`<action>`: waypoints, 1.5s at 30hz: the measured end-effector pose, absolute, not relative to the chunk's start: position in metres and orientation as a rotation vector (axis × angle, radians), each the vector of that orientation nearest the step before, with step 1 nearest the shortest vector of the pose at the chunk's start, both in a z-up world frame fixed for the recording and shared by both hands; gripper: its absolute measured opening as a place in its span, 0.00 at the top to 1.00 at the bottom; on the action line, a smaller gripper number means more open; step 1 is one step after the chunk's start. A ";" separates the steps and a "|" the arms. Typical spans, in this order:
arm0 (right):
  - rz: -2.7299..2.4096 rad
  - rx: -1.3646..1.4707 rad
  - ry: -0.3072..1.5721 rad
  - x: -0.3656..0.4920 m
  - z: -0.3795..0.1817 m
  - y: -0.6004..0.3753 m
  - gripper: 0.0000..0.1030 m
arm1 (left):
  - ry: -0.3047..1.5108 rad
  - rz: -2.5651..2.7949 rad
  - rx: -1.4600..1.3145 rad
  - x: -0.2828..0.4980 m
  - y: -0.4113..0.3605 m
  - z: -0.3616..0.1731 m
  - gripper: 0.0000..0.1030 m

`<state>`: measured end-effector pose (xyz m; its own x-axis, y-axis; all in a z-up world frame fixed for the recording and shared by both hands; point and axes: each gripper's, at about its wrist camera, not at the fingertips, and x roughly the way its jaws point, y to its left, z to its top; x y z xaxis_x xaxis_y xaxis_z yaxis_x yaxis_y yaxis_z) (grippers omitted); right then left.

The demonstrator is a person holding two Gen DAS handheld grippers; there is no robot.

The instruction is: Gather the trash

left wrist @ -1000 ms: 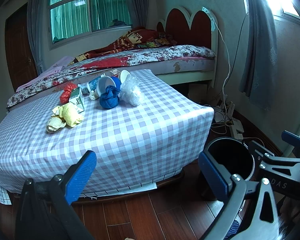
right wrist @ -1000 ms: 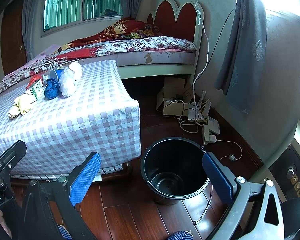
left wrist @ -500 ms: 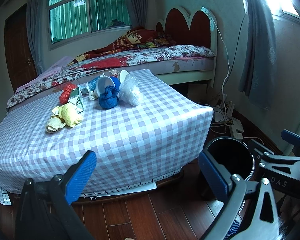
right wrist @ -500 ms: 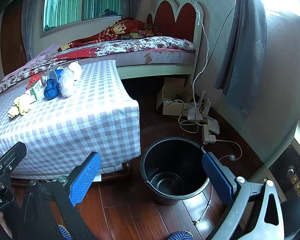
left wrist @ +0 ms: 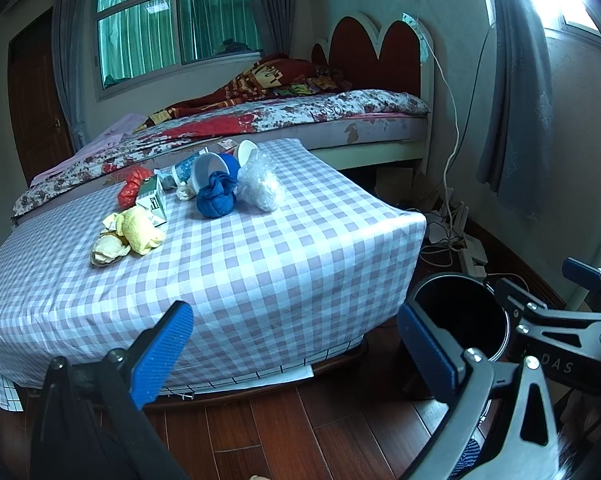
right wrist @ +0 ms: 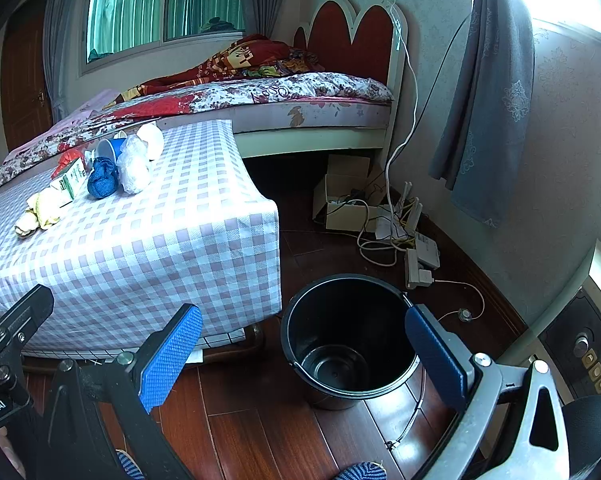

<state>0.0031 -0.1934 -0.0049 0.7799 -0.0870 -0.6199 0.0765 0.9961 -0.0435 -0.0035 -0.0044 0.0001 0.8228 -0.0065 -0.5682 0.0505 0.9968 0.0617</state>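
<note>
Trash lies on a checked tablecloth [left wrist: 260, 264]: a yellow crumpled wad [left wrist: 138, 230], a green-white carton [left wrist: 152, 200], a red wrapper [left wrist: 130, 188], a blue cloth ball [left wrist: 216, 200], a clear plastic bag [left wrist: 260, 188], and tipped cups [left wrist: 210, 166]. The pile also shows in the right wrist view [right wrist: 100, 178]. An empty black bucket [right wrist: 348, 340] stands on the floor right of the table. My left gripper [left wrist: 296, 350] is open and empty, low before the table's front edge. My right gripper [right wrist: 304, 354] is open and empty above the bucket's near side.
A bed [left wrist: 284, 120] stands behind the table. Cables, a power strip [right wrist: 416, 264] and a cardboard box [right wrist: 344, 196] lie on the wooden floor by the right wall. A curtain [right wrist: 484, 120] hangs at right.
</note>
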 end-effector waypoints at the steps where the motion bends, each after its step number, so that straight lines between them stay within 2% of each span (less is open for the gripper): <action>1: -0.088 -0.016 0.671 0.003 -0.005 -0.193 0.01 | 0.603 -0.028 0.075 -0.004 -0.004 0.000 0.01; 35: -0.078 -0.021 0.650 0.002 -0.002 -0.188 0.01 | 0.594 -0.026 0.072 -0.005 -0.002 -0.001 0.01; 45: 0.082 -0.044 0.649 0.019 -0.002 -0.155 0.01 | 0.590 0.038 0.044 0.011 0.042 -0.002 0.01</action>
<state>0.0194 -0.1554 -0.0020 0.7936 0.0629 -0.6051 -0.0902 0.9958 -0.0149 0.0113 0.0421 -0.0017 0.8304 0.0481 -0.5551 -0.0229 0.9984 0.0522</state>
